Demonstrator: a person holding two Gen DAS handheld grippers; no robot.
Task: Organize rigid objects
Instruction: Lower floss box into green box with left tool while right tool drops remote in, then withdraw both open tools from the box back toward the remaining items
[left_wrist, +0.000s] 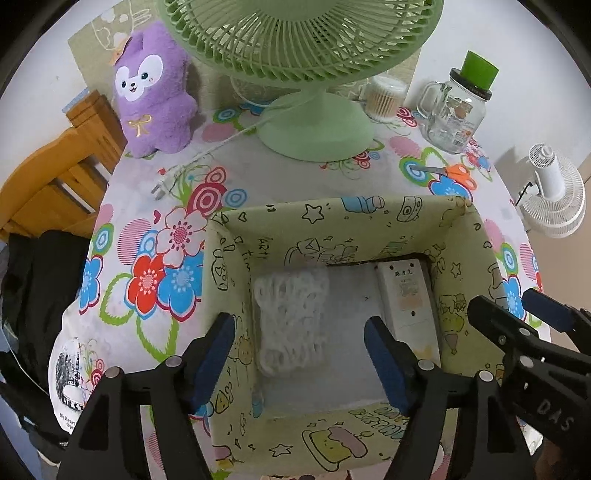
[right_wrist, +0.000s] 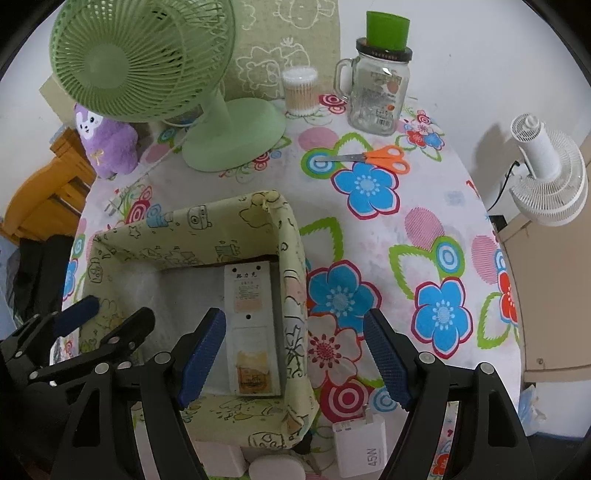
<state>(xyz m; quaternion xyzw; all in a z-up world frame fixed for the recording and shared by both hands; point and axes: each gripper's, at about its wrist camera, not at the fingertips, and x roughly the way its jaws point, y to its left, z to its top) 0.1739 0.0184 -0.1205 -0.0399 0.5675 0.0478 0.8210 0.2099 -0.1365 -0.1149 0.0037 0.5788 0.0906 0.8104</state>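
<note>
The left gripper (left_wrist: 299, 354) is held with its jaws spread wide and nothing between them, poised over the open top of the fabric storage box (left_wrist: 469, 236) and pointed down into it; its blue fingertips (left_wrist: 216, 350) are seen above the box's left wall and interior. The right gripper (right_wrist: 295, 358) is likewise held apart and empty, tilted down over the box's right wall (right_wrist: 295, 280), one finger above the interior and the other above the tablecloth (right_wrist: 406, 229) outside the box. Each gripper is caught at the edge of the other's view, side by side and close together. The box is pale yellow-green, printed with black line doodles, and stands upright on the table. Inside it, a white remote control (left_wrist: 406, 302) is laid face up along the right wall, with printed labels on its surface, and a bundle of coiled white cord (left_wrist: 291, 317) is laid on the floor towards the left. Just outside the box's near corner a white 45W charger (right_wrist: 362, 448) is lying on the cloth. Farther back, orange-handled scissors (right_wrist: 369, 158) are lying flat, well apart from the box, near a glass mug jar (right_wrist: 376, 99) with a green cup on its lid, a tub of cotton swabs (right_wrist: 300, 92), a green desk fan (right_wrist: 147, 62) and a purple plush toy (left_wrist: 153, 92).
</note>
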